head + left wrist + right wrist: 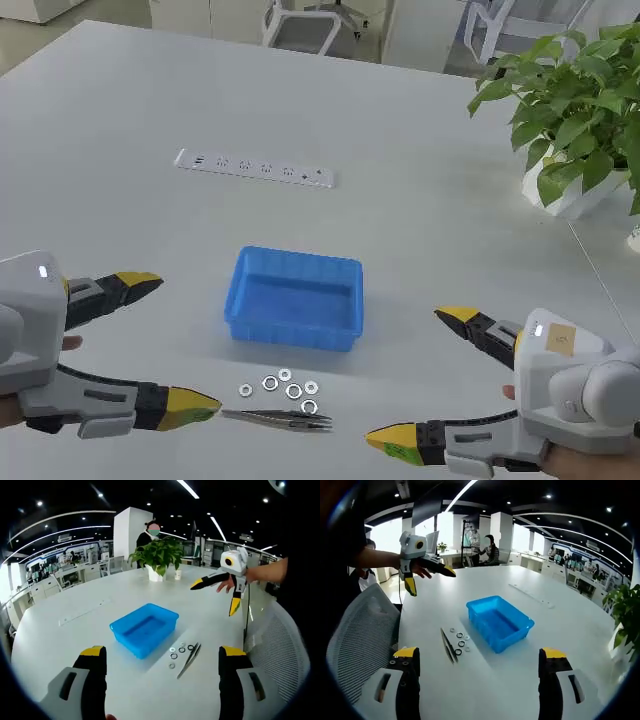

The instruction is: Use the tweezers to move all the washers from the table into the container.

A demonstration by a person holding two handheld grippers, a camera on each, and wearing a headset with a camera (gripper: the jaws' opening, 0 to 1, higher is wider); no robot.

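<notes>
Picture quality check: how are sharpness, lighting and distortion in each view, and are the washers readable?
Head view: even soft light, no blur, washers and tweezers crisp on the table. Left gripper view: fisheye bows the table edge; washers small but distinct. Right gripper view: same bowing, windows washed out.

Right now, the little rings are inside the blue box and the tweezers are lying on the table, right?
No. The head view shows the rings on the table, in front of the blue box, not inside it. The tweezers do lie on the table beside them.
</notes>
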